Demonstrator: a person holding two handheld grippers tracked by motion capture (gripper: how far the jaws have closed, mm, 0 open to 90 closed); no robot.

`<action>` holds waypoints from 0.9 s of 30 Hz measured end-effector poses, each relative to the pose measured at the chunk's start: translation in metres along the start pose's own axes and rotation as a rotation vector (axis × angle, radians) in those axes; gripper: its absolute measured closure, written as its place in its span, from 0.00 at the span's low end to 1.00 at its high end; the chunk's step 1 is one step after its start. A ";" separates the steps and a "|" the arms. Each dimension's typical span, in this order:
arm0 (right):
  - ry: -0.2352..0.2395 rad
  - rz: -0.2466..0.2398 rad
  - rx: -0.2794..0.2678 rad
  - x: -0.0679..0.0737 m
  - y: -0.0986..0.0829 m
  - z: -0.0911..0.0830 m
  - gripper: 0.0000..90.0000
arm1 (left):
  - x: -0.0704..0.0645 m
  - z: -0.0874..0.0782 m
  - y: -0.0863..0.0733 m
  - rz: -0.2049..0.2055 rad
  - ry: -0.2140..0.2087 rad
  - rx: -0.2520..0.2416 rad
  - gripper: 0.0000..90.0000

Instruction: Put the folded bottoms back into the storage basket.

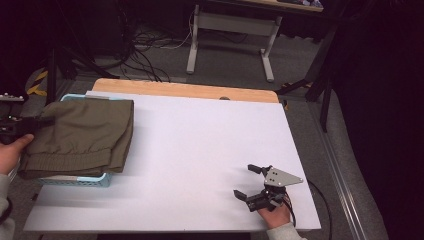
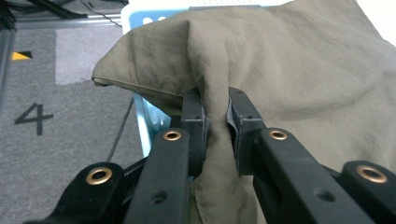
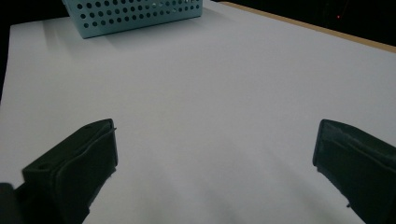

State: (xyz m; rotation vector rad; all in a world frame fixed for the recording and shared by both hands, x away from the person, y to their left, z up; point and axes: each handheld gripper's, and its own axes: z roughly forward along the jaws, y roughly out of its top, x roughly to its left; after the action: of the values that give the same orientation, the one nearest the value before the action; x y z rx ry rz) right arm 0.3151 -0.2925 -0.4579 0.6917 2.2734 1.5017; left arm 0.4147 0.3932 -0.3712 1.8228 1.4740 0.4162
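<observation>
Olive-green folded garment (image 1: 82, 135) on top of a light blue perforated basket (image 1: 75, 179), at the left edge of the table (image 1: 200, 150), covering nearly all of the basket. Left hand-held gripper (image 2: 215, 116) closed on a pinched fold of this cloth, at the garment's left side; fabric squeezed between both black jaws, hanging down below them. In the high view, same left hand-held gripper (image 1: 30, 124) at the far left, held by a hand (image 1: 11, 152). Right hand-held gripper (image 1: 250, 181) well apart from the garment, near the front right corner of the white table, jaws spread wide, holding nothing. Grey floor with a painted number 4 (image 2: 33, 119) beside the basket.
</observation>
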 end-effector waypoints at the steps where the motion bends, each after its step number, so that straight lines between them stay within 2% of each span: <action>1: 0.000 0.000 0.000 0.000 0.000 0.000 0.01 | 0.000 0.000 0.000 0.000 0.004 -0.005 0.88; 8: 0.001 0.000 0.000 0.000 0.000 0.000 0.01 | 0.005 0.004 -0.004 -0.016 0.021 -0.001 0.88; 10: 0.000 0.000 0.000 0.000 0.000 0.000 0.01 | 0.004 0.003 -0.004 -0.005 0.040 -0.002 0.88; 17: 0.002 0.000 0.002 0.000 0.000 0.000 0.01 | 0.004 0.010 -0.005 0.002 0.051 0.009 0.86; 21: 0.002 0.001 0.004 0.000 0.000 0.000 0.01 | 0.003 0.016 -0.004 0.023 0.073 0.007 0.86; 25: 0.002 0.001 0.003 0.000 0.000 0.000 0.01 | 0.004 0.020 -0.004 0.020 0.085 0.008 0.86; 27: 0.003 0.001 0.003 0.000 0.000 0.000 0.01 | 0.004 0.028 -0.006 0.010 0.101 0.047 0.82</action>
State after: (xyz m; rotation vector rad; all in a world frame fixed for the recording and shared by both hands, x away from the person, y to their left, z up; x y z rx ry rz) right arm 0.3154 -0.2925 -0.4581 0.6920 2.2786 1.5014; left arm 0.4295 0.3877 -0.3951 1.8709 1.5548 0.4890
